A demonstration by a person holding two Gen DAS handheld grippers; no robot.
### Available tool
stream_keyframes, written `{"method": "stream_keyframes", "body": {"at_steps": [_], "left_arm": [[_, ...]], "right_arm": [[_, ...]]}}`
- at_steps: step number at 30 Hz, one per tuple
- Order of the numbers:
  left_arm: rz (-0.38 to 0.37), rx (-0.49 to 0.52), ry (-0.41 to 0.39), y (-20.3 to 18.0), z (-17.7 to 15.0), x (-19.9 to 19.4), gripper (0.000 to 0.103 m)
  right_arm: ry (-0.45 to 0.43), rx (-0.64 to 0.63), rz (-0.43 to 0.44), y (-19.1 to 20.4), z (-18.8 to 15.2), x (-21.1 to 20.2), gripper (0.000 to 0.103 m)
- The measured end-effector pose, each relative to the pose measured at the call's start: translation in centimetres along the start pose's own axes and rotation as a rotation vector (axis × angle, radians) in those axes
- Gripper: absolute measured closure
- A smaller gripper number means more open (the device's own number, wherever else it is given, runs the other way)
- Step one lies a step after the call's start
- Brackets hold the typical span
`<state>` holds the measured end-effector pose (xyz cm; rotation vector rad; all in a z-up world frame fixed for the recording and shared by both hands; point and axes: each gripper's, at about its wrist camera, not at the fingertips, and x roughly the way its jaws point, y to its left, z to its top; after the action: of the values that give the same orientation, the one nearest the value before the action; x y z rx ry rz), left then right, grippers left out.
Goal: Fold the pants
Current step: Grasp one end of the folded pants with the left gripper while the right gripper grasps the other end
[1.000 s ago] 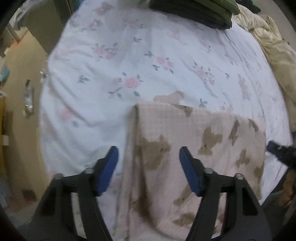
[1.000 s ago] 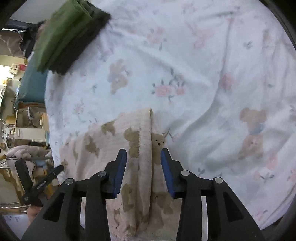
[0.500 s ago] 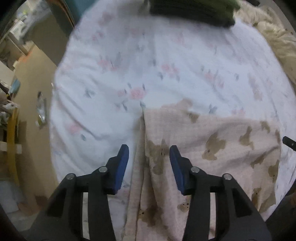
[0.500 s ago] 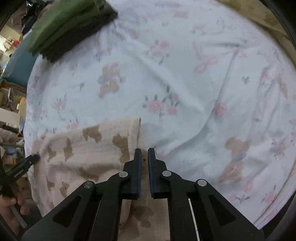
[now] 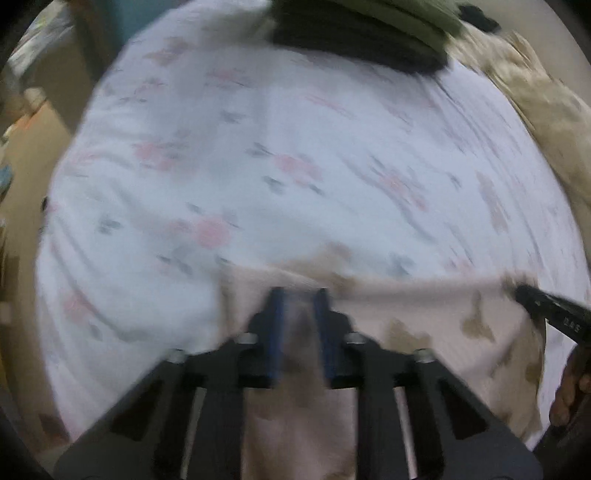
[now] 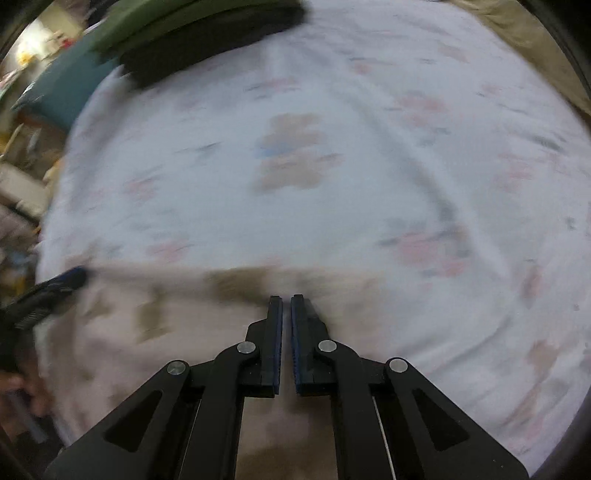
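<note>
Nearest the left wrist camera, the left tool point(image 5: 298, 295) has its blue-padded fingers drawn in on a bunched fold of the pants point(image 5: 424, 332), with pinkish cloth filling the narrow gap between them. The view is smeared by motion, but the fabric clearly runs down between the pads and on toward the camera. From that grip the upper edge of the pants stretches across to the right tool point(image 5: 546, 308), which enters at the right side of this view and meets the far corner of the same edge.

In the right wrist view, the right tool point(image 6: 286, 297) has its fingers pressed almost together at the edge of the pants point(image 6: 147, 332) — whether cloth sits in the thin slit between the pads, I cannot tell. The pale fabric with brown bear shapes spreads off to the left below the tool, and the left tool point(image 6: 55, 286) shows at the left side, at the other end of the edge.

The pants lie at the near side of the bed, on a white bedsheet point(image 6: 369, 166) printed with pink flowers and bears. Farther back sits a stack of folded clothes point(image 5: 369, 33) — dark and green layers — beside a crumpled beige blanket point(image 5: 546, 110) at the far right.
</note>
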<state>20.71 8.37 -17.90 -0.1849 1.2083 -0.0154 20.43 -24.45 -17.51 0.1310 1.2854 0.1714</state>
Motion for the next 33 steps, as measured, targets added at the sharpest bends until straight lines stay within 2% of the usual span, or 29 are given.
{"method": "stream_keyframes", "body": {"at_steps": [3, 4, 5, 6, 7, 8, 9, 10, 12, 13, 16, 18, 19, 20, 22, 24, 26, 27, 28, 29, 30, 31, 33], "left_arm": [[0.014, -0.046, 0.002, 1.5, 0.2, -0.3, 0.094], [0.036, -0.057, -0.001, 1.6, 0.2, -0.6, 0.094], [0.077, -0.067, -0.014, 1.9, 0.4, -1.2, 0.088], [0.103, -0.071, -0.024, 2.2, 0.3, -1.8, 0.079], [0.112, -0.077, -0.035, 2.6, 0.4, -2.3, 0.058], [0.099, -0.082, -0.045, 3.0, 0.6, -2.9, 0.044], [0.080, -0.079, -0.039, 3.2, 0.8, -3.2, 0.039], [0.065, -0.077, -0.032, 3.3, 0.8, -3.4, 0.035], [0.026, -0.050, 0.002, 2.8, 1.3, -2.5, 0.035], [0.036, -0.026, 0.022, 2.4, 1.5, -1.8, 0.035], [0.018, 0.013, 0.099, 2.3, 1.5, 0.4, 0.039], [-0.005, 0.023, 0.114, 2.2, 1.5, 1.1, 0.049], [-0.017, 0.044, 0.109, 1.9, 1.6, 1.1, 0.069], [-0.048, 0.072, 0.119, 1.6, 1.7, 1.1, 0.096], [-0.063, 0.140, 0.134, 0.8, 2.0, 1.0, 0.100], [-0.055, 0.194, 0.116, 0.2, 2.6, 0.4, 0.101], [-0.058, 0.185, 0.065, 0.6, 3.8, -0.9, 0.101], [-0.042, 0.182, 0.008, 0.7, 4.2, -2.0, 0.101], [-0.041, 0.181, -0.083, 0.8, 4.8, -3.6, 0.101], [-0.035, 0.195, -0.157, 0.6, 5.1, -4.8, 0.101], [-0.029, 0.210, -0.194, 0.3, 5.1, -5.3, 0.101], [-0.030, 0.218, -0.188, 0.2, 5.2, -5.1, 0.101], [-0.025, 0.229, -0.151, 0.3, 4.8, -4.3, 0.101]], "right_arm": [[-0.014, 0.095, -0.038, -2.8, 0.4, -0.8, 0.103], [-0.020, 0.116, -0.052, -3.4, 0.5, -1.4, 0.096], [-0.027, 0.159, -0.044, -4.4, 0.5, -2.1, 0.093], [-0.027, 0.191, -0.015, -5.0, 0.6, -2.7, 0.093], [-0.028, 0.221, 0.021, -5.8, 0.8, -3.3, 0.093], [-0.032, 0.252, 0.052, -6.5, 0.9, -4.0, 0.091], [-0.032, 0.274, 0.085, -7.2, 1.2, -4.7, 0.083], [-0.028, 0.285, 0.111, -7.6, 1.4, -5.0, 0.066], [-0.005, 0.297, 0.164, -8.3, 1.9, -5.0, 0.041], [0.010, 0.294, 0.174, -8.2, 2.0, -4.6, 0.041], [0.078, 0.247, 0.184, -7.4, 2.2, -2.6, 0.042], [0.116, 0.184, 0.167, -6.1, 2.0, -1.3, 0.045], [0.121, 0.156, 0.149, -5.6, 1.9, -1.0, 0.050], [0.132, 0.108, 0.142, -4.8, 1.7, -0.7, 0.054], [0.160, 0.029, 0.154, -3.4, 1.6, -0.3, 0.097], [0.143, -0.043, 0.128, -2.3, 1.9, -0.5, 0.098], [0.094, -0.065, 0.129, -2.1, 2.7, -1.5, 0.099], [0.049, -0.061, 0.139, -2.2, 3.3, -2.4, 0.099], [-0.010, -0.058, 0.156, -2.2, 3.6, -3.3, 0.099], [-0.093, -0.067, 0.179, -2.1, 4.0, -4.6, 0.099], [-0.165, -0.091, 0.176, -1.6, 4.2, -5.8, 0.099], [-0.189, -0.108, 0.166, -1.2, 4.3, -6.2, 0.099], [-0.175, -0.133, 0.160, -0.8, 4.0, -5.9, 0.099]]}}
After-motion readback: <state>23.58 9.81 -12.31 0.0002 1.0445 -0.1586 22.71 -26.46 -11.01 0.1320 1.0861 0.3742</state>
